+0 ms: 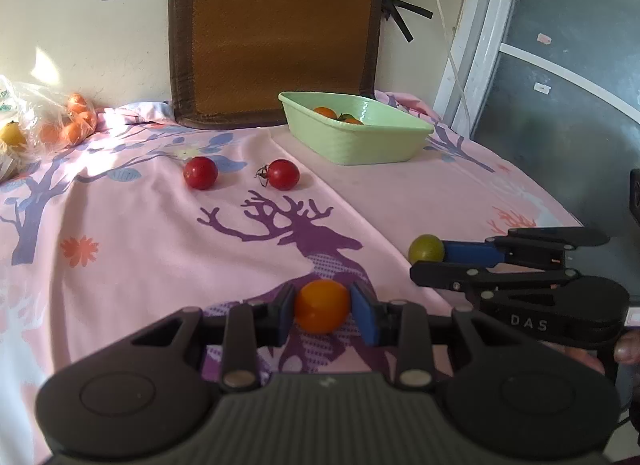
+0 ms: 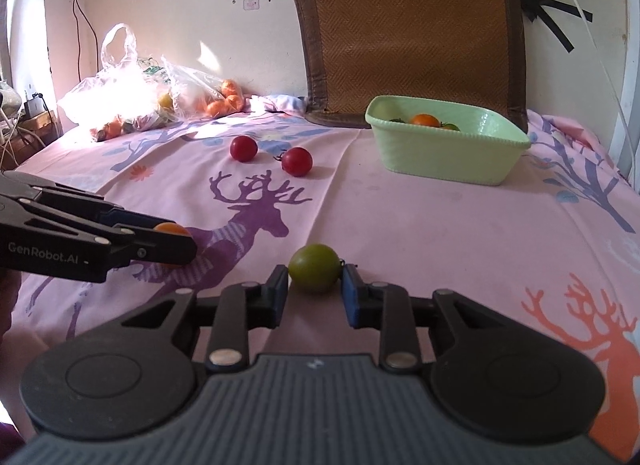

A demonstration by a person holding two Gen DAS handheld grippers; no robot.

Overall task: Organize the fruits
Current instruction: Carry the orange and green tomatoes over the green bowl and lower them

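My left gripper [image 1: 323,315] is shut on an orange tomato [image 1: 320,305], held low over the pink deer-print cloth [image 1: 120,245]. From the right wrist view that gripper [image 2: 180,239] comes in from the left, with the orange tomato [image 2: 172,229] at its tips. A green tomato [image 2: 314,267] rests on the cloth between the pads of my right gripper [image 2: 315,287], a thin gap on each side. Two red tomatoes [image 1: 200,173] [image 1: 283,174] lie farther back. The light green basket [image 1: 360,145] at the back right holds a few small tomatoes [image 2: 426,120].
Clear plastic bags [image 2: 132,105] with oranges sit at the back left. A brown woven cushion [image 1: 276,33] leans on the wall behind the basket. A white-framed door [image 1: 560,105] and a cable run down the right side.
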